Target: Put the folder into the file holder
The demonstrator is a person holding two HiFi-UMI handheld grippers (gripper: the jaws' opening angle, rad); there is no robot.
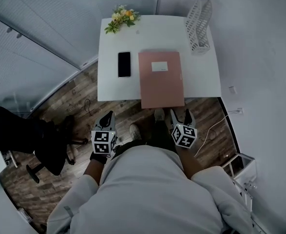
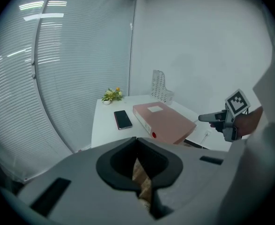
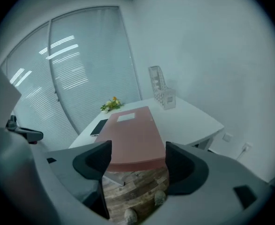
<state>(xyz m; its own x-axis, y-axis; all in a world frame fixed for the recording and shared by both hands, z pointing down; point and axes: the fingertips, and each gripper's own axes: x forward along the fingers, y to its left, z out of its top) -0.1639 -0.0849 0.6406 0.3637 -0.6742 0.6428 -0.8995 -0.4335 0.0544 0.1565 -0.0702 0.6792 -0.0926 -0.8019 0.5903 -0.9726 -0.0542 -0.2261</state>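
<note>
A pink folder (image 1: 161, 79) with a white label lies flat on the white table (image 1: 201, 77), and its near end hangs over the front edge. The white mesh file holder (image 1: 199, 23) stands upright at the table's far right corner. Both grippers hang in front of the table, short of it. My right gripper (image 1: 181, 116) is open, and in the right gripper view the folder's (image 3: 132, 135) near edge shows beyond the wide jaws (image 3: 136, 149) without touching them. My left gripper (image 1: 106, 120) is to the folder's left, its fingertips together (image 2: 137, 142) with nothing in them.
A black phone (image 1: 124, 64) lies left of the folder, and a small flower arrangement (image 1: 121, 18) sits at the far left corner. A black office chair (image 1: 35, 135) stands on the wooden floor at left. At right, a white cabinet (image 1: 240, 167) and a cable stand by the wall.
</note>
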